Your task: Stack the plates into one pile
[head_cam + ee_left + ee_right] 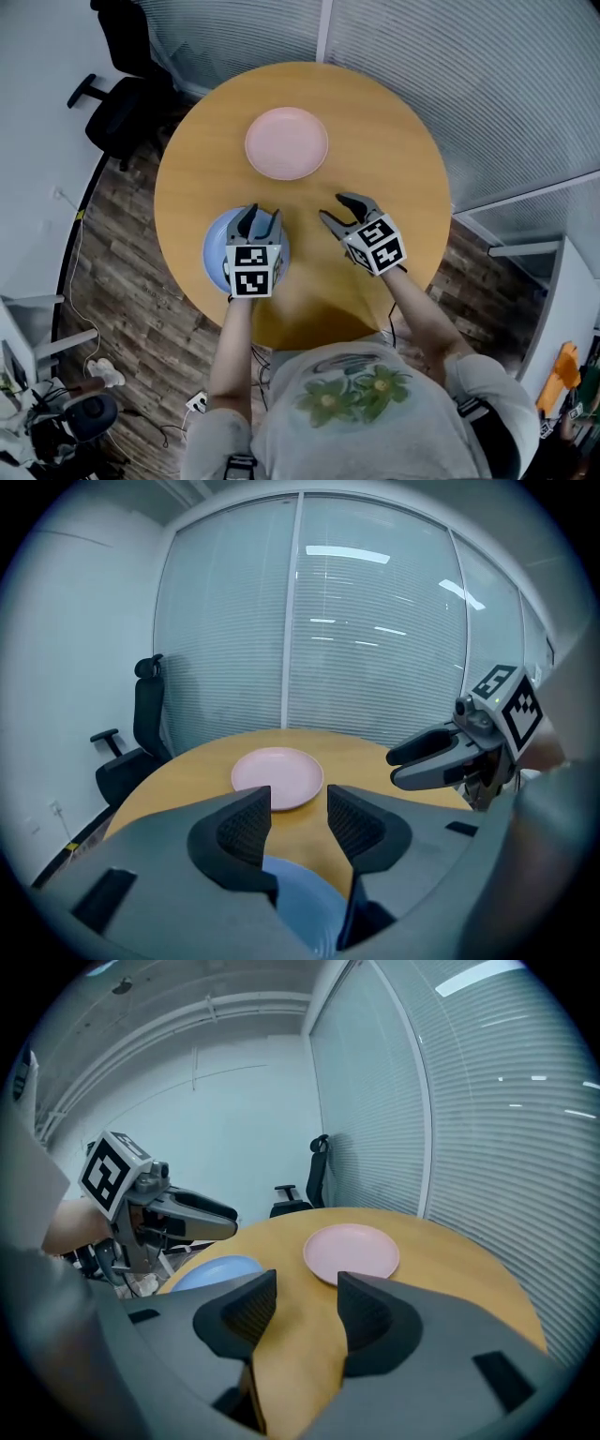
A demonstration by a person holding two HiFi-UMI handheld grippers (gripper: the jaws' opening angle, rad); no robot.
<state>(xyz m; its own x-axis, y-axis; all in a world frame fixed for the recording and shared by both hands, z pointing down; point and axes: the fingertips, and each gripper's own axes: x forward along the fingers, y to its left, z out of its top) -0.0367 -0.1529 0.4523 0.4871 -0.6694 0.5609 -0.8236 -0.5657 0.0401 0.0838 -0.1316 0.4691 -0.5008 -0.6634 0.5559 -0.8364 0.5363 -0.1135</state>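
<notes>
Seen from above, a person stands at a round wooden table [394, 159] with a tool in each hand. Nearest the person, the left tongs [261, 214] hang over a blue plate [214, 251] at the table's near left edge. Their jaws are spread, with the plate's far rim below the gap and nothing pinched. Just to the right, the right tongs [335, 208] hover over bare wood, also spread and empty. Further off, well apart from the blue plate, a pink plate [286, 142] lies flat near the middle of the far half of the table.

The two plates are not yet stacked, so the task seems to be at its opening step: choosing and gripping a plate. The next move likely calls for lowering the left tongs to the blue plate's rim, one jaw above and one below, and closing firmly enough that the plate does not slip when it is lifted towards the pink one.
</notes>
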